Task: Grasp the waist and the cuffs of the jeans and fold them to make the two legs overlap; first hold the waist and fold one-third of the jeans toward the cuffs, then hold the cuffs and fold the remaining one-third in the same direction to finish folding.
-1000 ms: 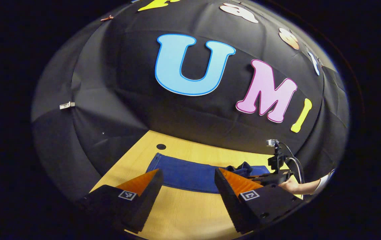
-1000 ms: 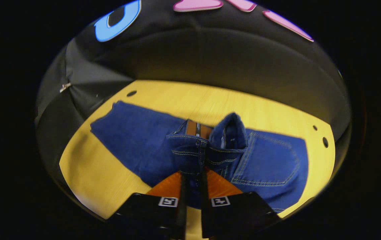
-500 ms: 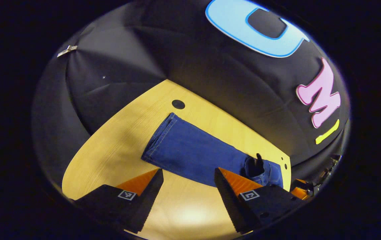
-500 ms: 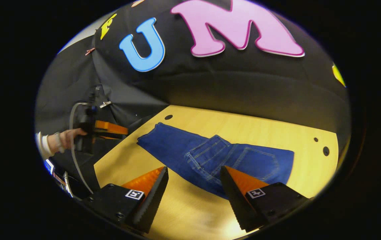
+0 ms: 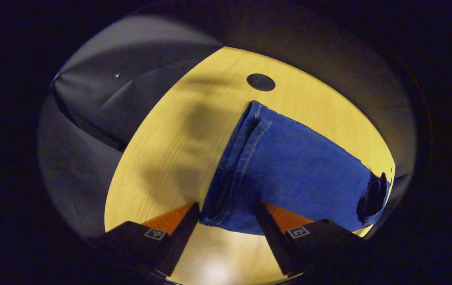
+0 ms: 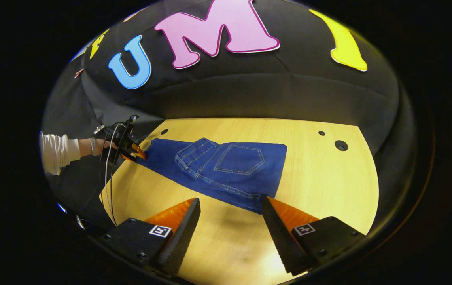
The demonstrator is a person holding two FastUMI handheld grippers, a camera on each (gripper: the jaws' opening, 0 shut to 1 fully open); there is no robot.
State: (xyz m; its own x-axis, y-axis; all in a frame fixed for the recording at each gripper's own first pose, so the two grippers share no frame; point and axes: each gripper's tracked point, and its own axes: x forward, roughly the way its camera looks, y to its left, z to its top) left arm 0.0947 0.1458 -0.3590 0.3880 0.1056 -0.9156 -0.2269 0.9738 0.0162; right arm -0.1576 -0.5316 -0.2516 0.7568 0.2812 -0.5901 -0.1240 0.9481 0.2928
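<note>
Closing in on the cuffs point(image 5: 229, 178), my left hand-held gripper point(image 5: 226, 233) now has its fingers spread wide with the hem just ahead between them, where a second ago it hung well back. My right hand-held gripper point(image 6: 229, 233), also wide, has let go of the waist point(image 6: 194, 152), so I judge the first third folded. The jeans point(image 6: 226, 166) lie flat on the smooth wooden table point(image 6: 320, 186), thick stitched denim.

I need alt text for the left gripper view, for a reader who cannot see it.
Blue jeans lie flat on a yellow wooden table, their stitched cuffs nearest the open left gripper, whose fingers flank the cuffs' near corner. A round dark hole marks the table beyond the jeans.
</note>
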